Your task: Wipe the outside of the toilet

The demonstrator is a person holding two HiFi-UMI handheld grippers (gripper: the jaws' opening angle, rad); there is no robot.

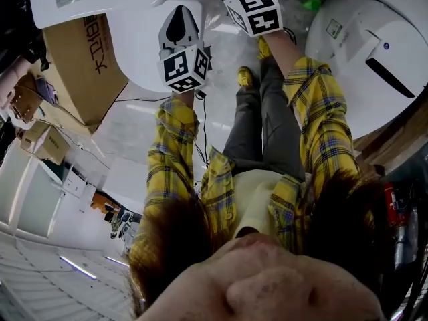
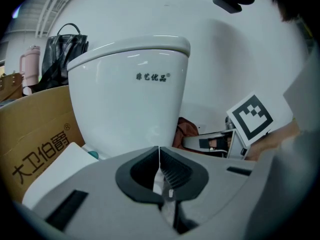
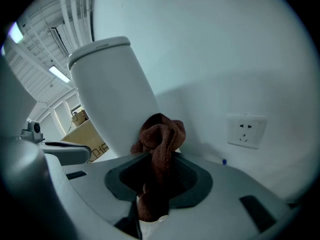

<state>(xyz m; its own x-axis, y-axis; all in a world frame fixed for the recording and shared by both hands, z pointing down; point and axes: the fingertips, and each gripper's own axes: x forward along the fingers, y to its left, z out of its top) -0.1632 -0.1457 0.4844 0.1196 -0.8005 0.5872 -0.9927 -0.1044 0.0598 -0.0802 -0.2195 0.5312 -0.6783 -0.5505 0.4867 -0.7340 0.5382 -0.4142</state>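
The white toilet tank [image 2: 130, 94] with its lid stands close in front of my left gripper [image 2: 159, 156], whose jaws are shut with nothing held. My right gripper [image 3: 157, 169] is shut on a bunched brown cloth [image 3: 160, 139], held at the lower side of the tank [image 3: 110, 94]. From the left gripper view the cloth [image 2: 186, 131] sits right beside the tank's lower right; contact cannot be told. In the head view both marker cubes [image 1: 184, 65] [image 1: 257, 9] hang by the white toilet [image 1: 134, 39], and the right jaws are cut off at the top.
A cardboard box [image 2: 35, 134] stands left of the tank, with a black handbag [image 2: 62, 51] and a pink bottle [image 2: 30, 69] behind it. A wall socket [image 3: 245, 130] is on the white wall. Another white fixture [image 1: 374, 52] lies at the right. The person's legs and shoes [image 1: 246, 77] stand between the two.
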